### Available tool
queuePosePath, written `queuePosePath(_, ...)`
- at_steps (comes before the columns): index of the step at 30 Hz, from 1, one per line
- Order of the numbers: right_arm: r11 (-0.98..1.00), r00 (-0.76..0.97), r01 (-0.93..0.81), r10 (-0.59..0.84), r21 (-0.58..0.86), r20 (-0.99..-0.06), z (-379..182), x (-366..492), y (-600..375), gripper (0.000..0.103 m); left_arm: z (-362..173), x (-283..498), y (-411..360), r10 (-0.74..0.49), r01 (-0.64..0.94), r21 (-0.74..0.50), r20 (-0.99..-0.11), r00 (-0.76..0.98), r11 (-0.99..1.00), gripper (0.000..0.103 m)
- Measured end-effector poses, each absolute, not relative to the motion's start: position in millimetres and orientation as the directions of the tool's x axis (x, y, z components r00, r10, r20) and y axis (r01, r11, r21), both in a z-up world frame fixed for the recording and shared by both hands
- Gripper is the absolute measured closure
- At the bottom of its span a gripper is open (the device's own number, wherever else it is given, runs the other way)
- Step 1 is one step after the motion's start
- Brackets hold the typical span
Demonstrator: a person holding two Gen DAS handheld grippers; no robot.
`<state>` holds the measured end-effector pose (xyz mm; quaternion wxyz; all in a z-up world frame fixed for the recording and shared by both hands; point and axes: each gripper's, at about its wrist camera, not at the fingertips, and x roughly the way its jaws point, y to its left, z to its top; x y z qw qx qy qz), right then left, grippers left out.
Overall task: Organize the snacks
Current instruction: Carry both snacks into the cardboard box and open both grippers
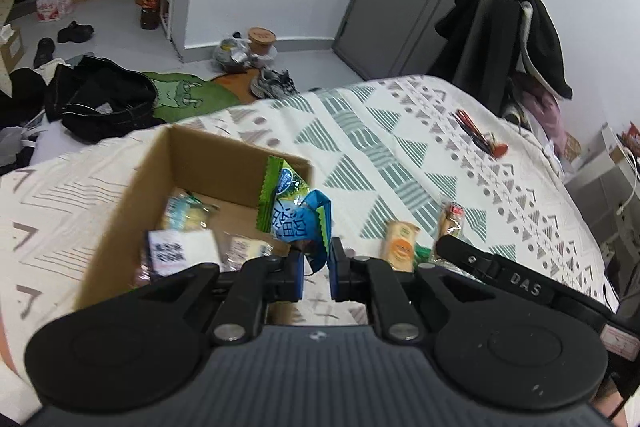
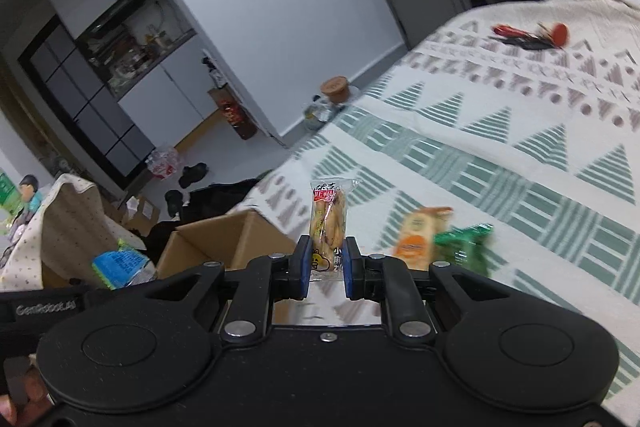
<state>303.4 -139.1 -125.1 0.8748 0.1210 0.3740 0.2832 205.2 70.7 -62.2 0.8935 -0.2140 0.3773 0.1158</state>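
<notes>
1. Left gripper (image 1: 316, 269): jaws clamp a blue-and-green foil snack packet (image 1: 298, 215) over the open brown cardboard box (image 1: 132, 195) on the bed.
2. Right gripper (image 2: 328, 269): jaws pinch an upright clear biscuit-stick packet (image 2: 329, 223) above the patterned bedspread (image 2: 520, 155).

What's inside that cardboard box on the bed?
The cardboard box holds several wrapped snacks: a white pack and clear-wrapped biscuits on its floor. The left gripper and its blue-green packet cover the near corner, so anything there is hidden.
</notes>
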Motion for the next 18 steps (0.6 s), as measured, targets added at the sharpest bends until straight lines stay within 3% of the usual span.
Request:
queuePosePath(11,0.772,0.547,-0.459,0.636,0.440,-0.545,-108.0,291.9,-86.9,0.087,-55.3,203.0,113.4,0.051,-0.388,-0.318,-0.713,0.699,0.865,0.091)
queuePosePath(18,0.741,0.515,-0.488,0.671,0.461,-0.533,-111.8,293.7,-59.6,0.087,-60.0,201.0,133.5,0.090,-0.442,-0.296,-0.739,0.668,0.847,0.077)
